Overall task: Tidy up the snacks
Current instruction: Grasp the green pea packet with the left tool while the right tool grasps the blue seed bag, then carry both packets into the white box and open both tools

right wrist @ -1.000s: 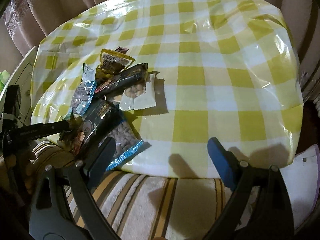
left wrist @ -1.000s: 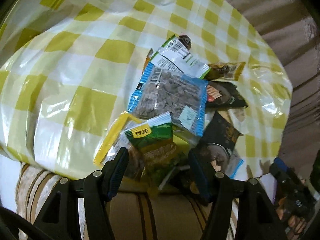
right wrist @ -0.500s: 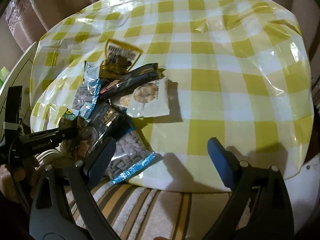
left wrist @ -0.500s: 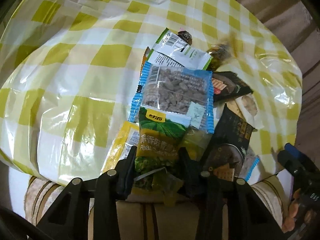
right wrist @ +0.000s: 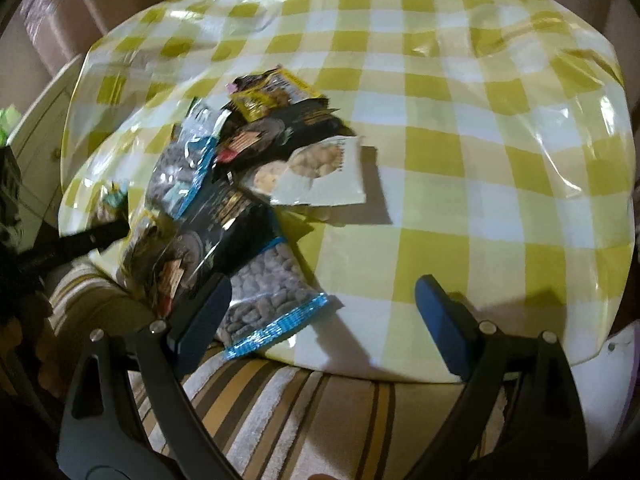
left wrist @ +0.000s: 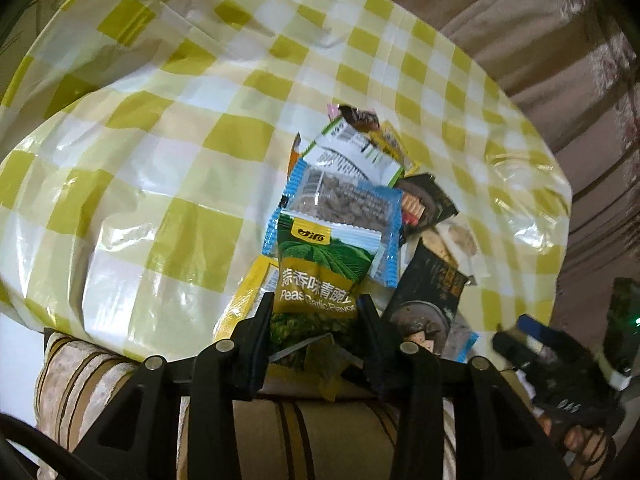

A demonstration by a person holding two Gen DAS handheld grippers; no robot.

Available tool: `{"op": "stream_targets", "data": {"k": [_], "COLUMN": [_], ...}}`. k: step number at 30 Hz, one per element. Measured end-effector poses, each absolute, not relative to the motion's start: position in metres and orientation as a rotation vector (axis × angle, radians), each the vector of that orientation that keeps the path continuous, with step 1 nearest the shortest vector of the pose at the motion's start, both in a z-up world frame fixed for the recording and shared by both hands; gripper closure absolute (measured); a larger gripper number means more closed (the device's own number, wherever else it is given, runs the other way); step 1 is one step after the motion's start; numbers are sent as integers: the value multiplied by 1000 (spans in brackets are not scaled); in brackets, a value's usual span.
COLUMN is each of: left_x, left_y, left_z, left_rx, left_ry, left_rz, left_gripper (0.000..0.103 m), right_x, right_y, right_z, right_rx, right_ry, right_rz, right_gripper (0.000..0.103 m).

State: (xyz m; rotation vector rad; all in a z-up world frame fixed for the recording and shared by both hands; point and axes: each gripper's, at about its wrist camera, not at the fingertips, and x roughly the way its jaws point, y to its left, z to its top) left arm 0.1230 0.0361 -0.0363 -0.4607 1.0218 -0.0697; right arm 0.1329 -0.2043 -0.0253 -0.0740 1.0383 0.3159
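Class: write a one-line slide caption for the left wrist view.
Left gripper clamps green pea packet above snack pile on checked tablecloth.

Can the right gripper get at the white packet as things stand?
Probably yes. The right gripper is open and empty, the white packet lies uncovered at the pile's edge, with bare tablecloth beside it.

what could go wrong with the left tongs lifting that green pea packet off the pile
1. The left tongs pinch only the lower part of the green foil pea packet, so it may slip or swing.
2. It overlaps the clear blue-edged nut bag and yellow packet; lifting could drag them off the checked tablecloth's near edge.
3. The open right tongs hover close, so the two could collide.
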Motion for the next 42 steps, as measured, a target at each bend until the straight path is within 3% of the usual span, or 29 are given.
{"op": "stream_targets", "data": {"k": [10, 19, 23, 42], "left_x": [112, 113, 113, 114], "left_y": [48, 49, 48, 43], "left_z": [-30, -32, -32, -31], "left_rx": [-534, -545, -545, -518], "left_ry": [981, 980, 981, 979], "left_rz": [-73, -79, -77, -81], "left_gripper": [62, 62, 62, 62], "right_x": [139, 156, 152, 137], "right_y": [-148, -135, -134, -186], "right_z": [-54, -68, -68, -35], "right_rx": [-383, -379, -370, -240], "right_ry": [1122, 1161, 1151, 1102], "right_rz": [412, 477, 519, 440], "right_gripper": [9, 9, 27, 32]}}
